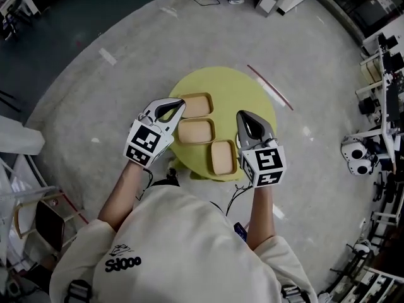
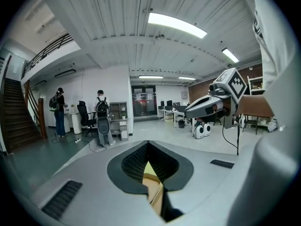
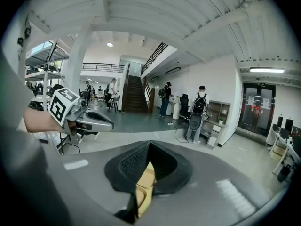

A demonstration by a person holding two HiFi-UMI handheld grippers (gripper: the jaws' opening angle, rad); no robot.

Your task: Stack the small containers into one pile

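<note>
The left tool covers the far container's 9 o'clock rim; the right tool hides the worktop's 4 o'clock edge

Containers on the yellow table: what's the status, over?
Left tongs shut, empty. Right tongs shut, empty. Three containers side by side, unstacked, on yellow table. Nothing blocking.

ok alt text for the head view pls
Three small tan containers lie unstacked in a diagonal row on a round yellow table. Seen from above, a person holds the left tool and right tool beside them, both shut and empty.
</note>
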